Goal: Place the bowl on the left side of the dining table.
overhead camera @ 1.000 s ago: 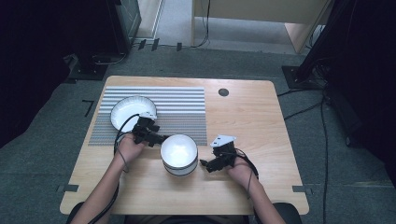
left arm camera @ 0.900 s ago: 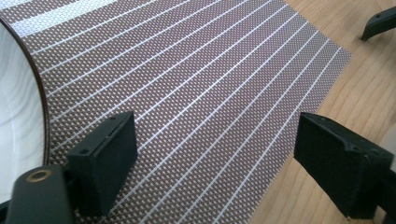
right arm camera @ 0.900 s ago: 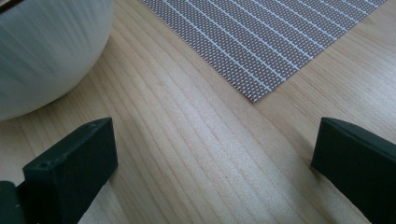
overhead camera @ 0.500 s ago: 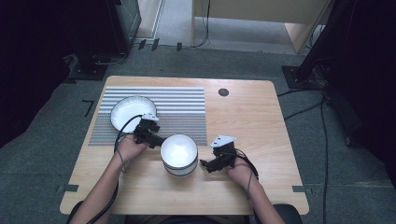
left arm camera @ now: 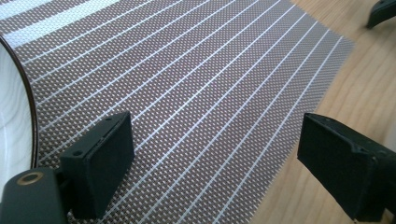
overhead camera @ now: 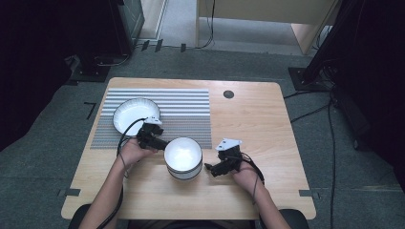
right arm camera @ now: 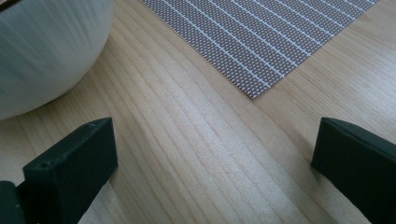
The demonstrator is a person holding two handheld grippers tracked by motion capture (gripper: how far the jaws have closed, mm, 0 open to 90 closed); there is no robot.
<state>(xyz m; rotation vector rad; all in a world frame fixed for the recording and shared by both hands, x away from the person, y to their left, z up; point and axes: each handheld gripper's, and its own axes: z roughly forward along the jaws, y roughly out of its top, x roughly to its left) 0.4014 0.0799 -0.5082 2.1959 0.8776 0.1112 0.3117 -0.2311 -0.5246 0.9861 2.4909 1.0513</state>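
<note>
Bowl [overhead camera: 183, 158] at mat [overhead camera: 191, 114] edge, between open grippers

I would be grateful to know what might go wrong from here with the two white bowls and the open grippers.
1. The deep white ceramic bowl stands half off the striped woven placemat, so it may rock.
2. The left gripper hangs open between it and the shallow white bowl; a careless swing could knock either.
</note>
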